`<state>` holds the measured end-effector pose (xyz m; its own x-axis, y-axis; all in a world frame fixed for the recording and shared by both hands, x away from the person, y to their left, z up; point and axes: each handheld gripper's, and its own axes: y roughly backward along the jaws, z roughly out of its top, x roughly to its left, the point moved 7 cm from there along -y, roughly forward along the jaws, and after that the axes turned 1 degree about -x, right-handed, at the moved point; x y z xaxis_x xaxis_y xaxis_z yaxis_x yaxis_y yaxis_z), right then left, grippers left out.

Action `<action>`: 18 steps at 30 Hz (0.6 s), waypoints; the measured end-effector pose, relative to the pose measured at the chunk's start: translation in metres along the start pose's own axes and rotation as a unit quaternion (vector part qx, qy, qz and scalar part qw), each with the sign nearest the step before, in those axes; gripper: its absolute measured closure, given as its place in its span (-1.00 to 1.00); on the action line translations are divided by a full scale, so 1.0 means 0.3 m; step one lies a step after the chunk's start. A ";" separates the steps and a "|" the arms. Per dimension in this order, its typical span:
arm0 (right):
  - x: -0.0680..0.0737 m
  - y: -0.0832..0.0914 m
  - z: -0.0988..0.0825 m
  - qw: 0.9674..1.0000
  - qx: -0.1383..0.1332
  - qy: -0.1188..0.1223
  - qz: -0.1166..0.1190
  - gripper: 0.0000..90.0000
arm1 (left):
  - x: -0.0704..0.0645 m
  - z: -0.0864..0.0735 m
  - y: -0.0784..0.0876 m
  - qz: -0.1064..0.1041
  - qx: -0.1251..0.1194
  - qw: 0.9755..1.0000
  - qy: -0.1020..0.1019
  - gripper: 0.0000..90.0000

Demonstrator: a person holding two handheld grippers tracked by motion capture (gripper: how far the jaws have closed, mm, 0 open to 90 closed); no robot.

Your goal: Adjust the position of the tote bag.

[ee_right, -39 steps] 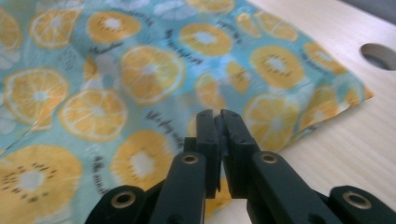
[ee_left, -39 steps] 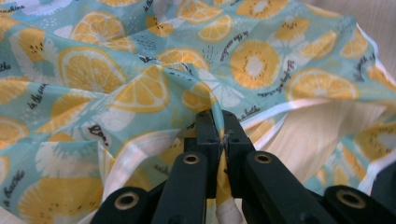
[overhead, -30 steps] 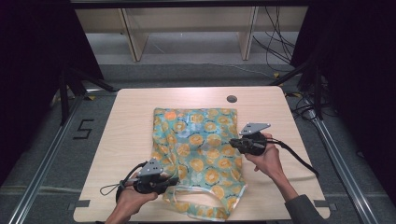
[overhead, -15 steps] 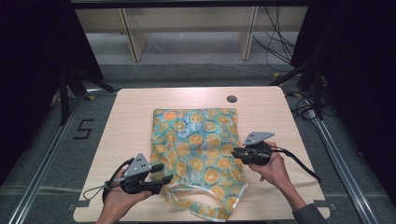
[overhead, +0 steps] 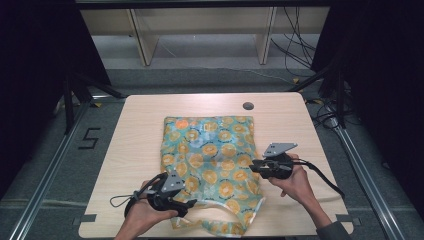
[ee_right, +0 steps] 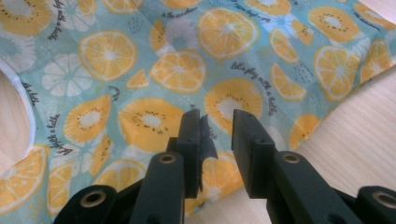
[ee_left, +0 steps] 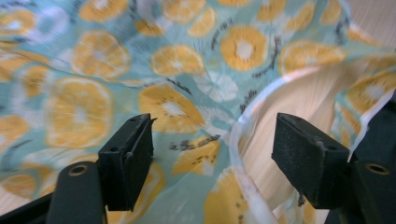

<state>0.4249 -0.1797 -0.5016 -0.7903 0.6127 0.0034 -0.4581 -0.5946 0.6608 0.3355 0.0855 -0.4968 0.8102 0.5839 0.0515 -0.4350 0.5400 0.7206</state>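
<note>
A teal cloth bag (overhead: 210, 150) printed with orange slices lies flat on the wooden table (overhead: 140, 130), its handle loop (overhead: 220, 227) at the near edge. My left gripper (overhead: 192, 204) is at the bag's near left corner. In the left gripper view its jaws stand wide open (ee_left: 212, 140) low over the cloth (ee_left: 93, 93), beside the white-edged handle strap (ee_left: 238, 140). My right gripper (overhead: 252, 167) is at the bag's right edge, pointing left. Its jaws are a narrow gap apart (ee_right: 217, 116) just above the flat cloth (ee_right: 140, 56), holding nothing.
A dark cable hole (overhead: 248, 106) sits in the far right of the tabletop. Bare wood runs along both sides of the bag. Metal rails flank the table, a floor marker "5" (overhead: 89, 138) lies left, and shelving and cables stand beyond the far edge.
My left gripper swung out to the left, then came back to the bag's near left corner. My right gripper drew a little toward the person along the bag's right edge.
</note>
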 end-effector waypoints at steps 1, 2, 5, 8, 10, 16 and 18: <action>-0.001 0.007 -0.005 1.000 0.010 0.000 0.005 0.63 | 0.000 -0.010 -0.015 0.008 0.010 1.000 -0.005 -0.40; -0.003 0.006 -0.009 1.000 0.011 0.000 0.005 0.62 | 0.005 -0.020 -0.024 0.018 0.020 1.000 -0.013 -0.42; -0.001 0.006 -0.021 1.000 0.016 -0.002 0.008 0.61 | 0.044 -0.061 -0.049 0.043 0.055 0.997 -0.026 -0.41; 0.000 -0.005 -0.023 1.000 0.006 -0.003 0.007 0.61 | 0.054 -0.095 -0.076 0.027 0.068 0.997 -0.022 -0.32; 0.001 0.003 -0.028 1.000 0.021 -0.004 0.011 0.61 | 0.055 -0.110 -0.086 0.015 0.071 0.997 -0.035 0.10; -0.003 0.008 -0.032 1.000 0.020 -0.004 0.007 0.61 | 0.063 -0.110 -0.079 -0.001 0.063 0.997 -0.047 0.81; -0.001 0.008 -0.034 1.000 0.021 -0.006 0.013 0.61 | 0.059 -0.092 -0.073 0.014 0.038 0.998 -0.040 0.94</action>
<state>0.4199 -0.1866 -0.5076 -0.7966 0.6038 0.0286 -0.4207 -0.5877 0.6911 0.3485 0.1008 -0.5307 0.8289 0.5451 0.1254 -0.4289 0.4754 0.7681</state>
